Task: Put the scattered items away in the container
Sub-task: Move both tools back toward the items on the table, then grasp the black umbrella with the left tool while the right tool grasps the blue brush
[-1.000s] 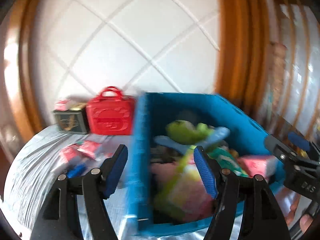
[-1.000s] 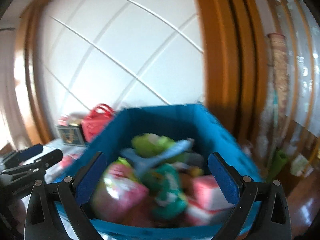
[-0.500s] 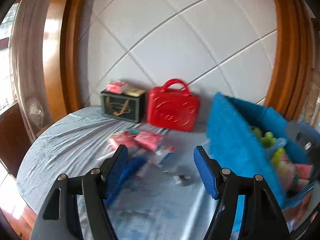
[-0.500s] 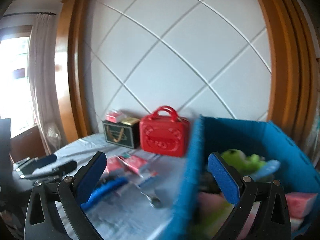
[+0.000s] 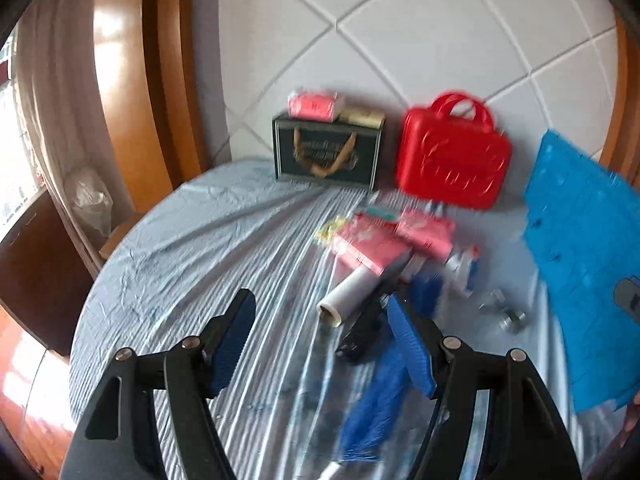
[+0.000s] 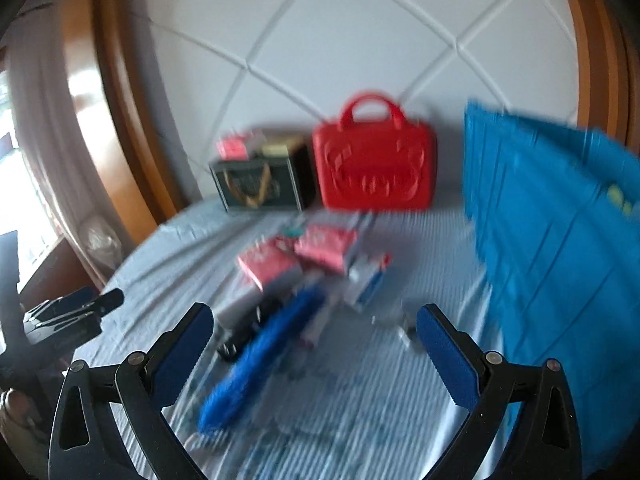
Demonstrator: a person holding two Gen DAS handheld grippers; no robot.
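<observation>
A pile of scattered items lies on the striped blue tablecloth: pink packets, a white roll, a blue fluffy brush, a black object, a white-blue packet and a small metal piece. The blue fabric container stands at the right. My left gripper is open and empty, hovering before the pile. My right gripper is open and empty above the brush. Both views are blurred.
A red toy case and a dark gift box with small packets on top stand at the back against the white quilted wall. The round table's edge drops off at the left. The left gripper shows in the right wrist view.
Both views have swung left, away from the filled blue container and toward the pile on the table. Both grippers have stayed open and empty.
</observation>
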